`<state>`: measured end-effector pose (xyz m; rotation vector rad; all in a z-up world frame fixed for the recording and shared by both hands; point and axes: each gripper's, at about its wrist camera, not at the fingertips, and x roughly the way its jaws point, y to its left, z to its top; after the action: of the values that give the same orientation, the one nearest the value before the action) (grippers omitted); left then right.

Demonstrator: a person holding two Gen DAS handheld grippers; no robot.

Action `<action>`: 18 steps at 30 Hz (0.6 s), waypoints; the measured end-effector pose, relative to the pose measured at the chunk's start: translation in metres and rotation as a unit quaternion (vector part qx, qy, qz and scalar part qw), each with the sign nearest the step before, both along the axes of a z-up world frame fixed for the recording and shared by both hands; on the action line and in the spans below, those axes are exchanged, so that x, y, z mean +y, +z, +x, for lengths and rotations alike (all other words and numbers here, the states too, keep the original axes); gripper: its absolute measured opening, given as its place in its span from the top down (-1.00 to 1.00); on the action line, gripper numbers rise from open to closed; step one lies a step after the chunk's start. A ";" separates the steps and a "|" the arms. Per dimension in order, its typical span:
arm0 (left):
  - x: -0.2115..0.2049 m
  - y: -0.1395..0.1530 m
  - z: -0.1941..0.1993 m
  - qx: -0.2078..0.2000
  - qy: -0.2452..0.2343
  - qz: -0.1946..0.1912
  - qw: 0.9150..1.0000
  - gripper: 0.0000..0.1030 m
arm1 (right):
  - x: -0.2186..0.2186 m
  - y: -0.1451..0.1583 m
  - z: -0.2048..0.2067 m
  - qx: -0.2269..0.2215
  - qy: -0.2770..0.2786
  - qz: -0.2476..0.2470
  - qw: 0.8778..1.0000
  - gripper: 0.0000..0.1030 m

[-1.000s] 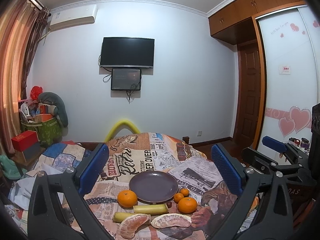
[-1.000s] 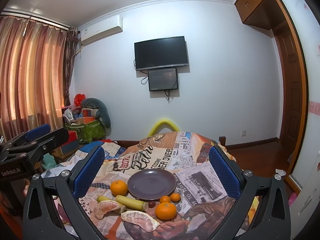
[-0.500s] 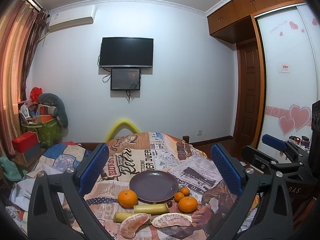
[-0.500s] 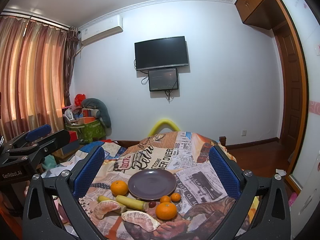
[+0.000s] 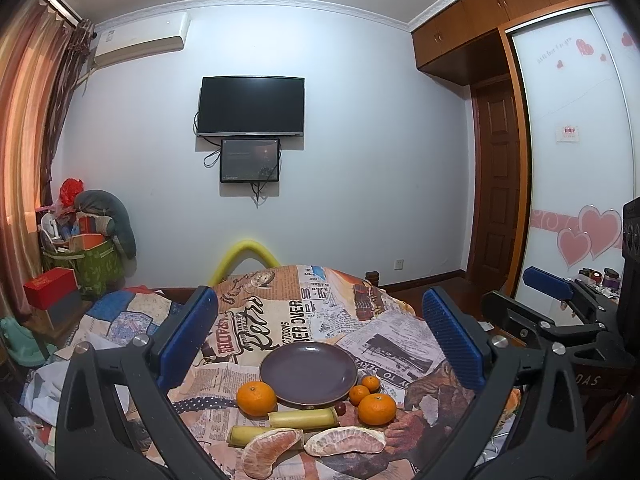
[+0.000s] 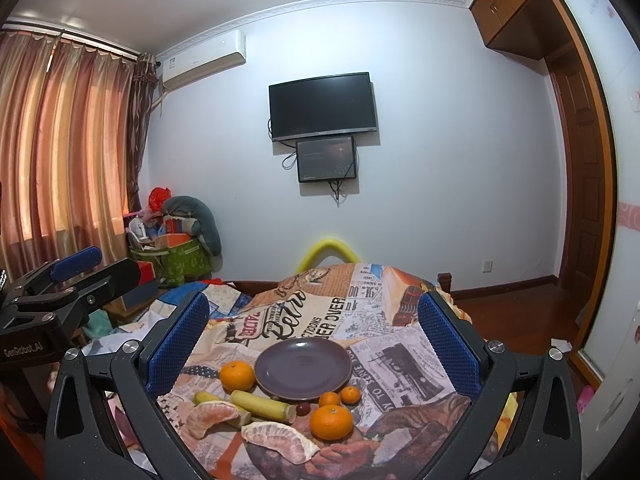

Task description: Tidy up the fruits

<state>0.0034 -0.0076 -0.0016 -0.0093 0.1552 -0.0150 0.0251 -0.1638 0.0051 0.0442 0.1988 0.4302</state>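
Note:
An empty dark purple plate (image 5: 308, 373) (image 6: 303, 368) lies on a newspaper-print cloth. Around its near rim sit a large orange (image 5: 256, 398) (image 6: 237, 376) on the left, another large orange (image 5: 376, 409) (image 6: 331, 422) on the right, two small oranges (image 5: 359, 394) (image 6: 329, 399), two yellowish stalk pieces (image 5: 303, 418) (image 6: 262, 401), a dark grape (image 6: 302, 409) and two peeled pomelo segments (image 5: 345, 441) (image 6: 280, 441). My left gripper (image 5: 320, 340) and my right gripper (image 6: 314, 340) hover open above and short of the fruit, nothing between the fingers. The right gripper shows at the right edge of the left wrist view.
The cloth (image 5: 280, 312) covers a raised surface that drops off left and right. A patchwork blanket (image 5: 120, 316) lies to the left. A green box of clutter (image 6: 176, 260) stands by the curtains. A wooden door (image 5: 496, 188) and wardrobe are right.

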 end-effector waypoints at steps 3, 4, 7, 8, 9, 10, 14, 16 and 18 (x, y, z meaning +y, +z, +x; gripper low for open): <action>0.000 0.001 -0.001 -0.001 -0.001 0.001 1.000 -1.00 | 0.000 0.000 0.000 0.000 0.000 -0.001 1.000 -1.00; 0.000 0.001 -0.001 -0.001 0.000 0.001 1.000 -1.00 | 0.000 -0.001 0.000 0.000 0.000 -0.001 1.000 -1.00; 0.000 0.001 -0.001 -0.001 -0.001 -0.001 1.000 -1.00 | 0.001 0.000 0.000 0.000 0.000 -0.002 1.000 -1.00; 0.000 0.001 -0.001 -0.001 -0.001 -0.001 1.000 -1.00 | 0.001 -0.001 0.000 0.000 0.000 -0.002 1.000 -1.00; 0.000 0.001 -0.001 -0.001 -0.001 -0.001 1.000 -1.00 | 0.001 0.000 0.000 0.000 0.000 -0.002 1.000 -1.00; 0.000 0.001 -0.001 0.000 -0.001 -0.001 1.000 -1.00 | 0.001 -0.001 0.000 0.002 0.000 -0.002 1.000 -1.00; 0.001 0.001 -0.001 0.001 -0.002 -0.001 1.000 -1.00 | 0.001 -0.002 0.001 0.003 -0.001 -0.003 1.000 -1.00; 0.001 0.000 0.000 0.003 -0.001 -0.001 1.000 -1.00 | 0.001 -0.003 0.002 0.005 -0.001 -0.003 1.000 -1.00; 0.002 0.000 0.001 0.005 -0.001 -0.002 1.000 -1.00 | 0.001 -0.005 0.003 0.007 -0.001 -0.004 1.000 -1.00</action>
<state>0.0047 -0.0056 -0.0019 -0.0133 0.1660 -0.0180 0.0283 -0.1623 0.0004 0.0396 0.2148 0.4267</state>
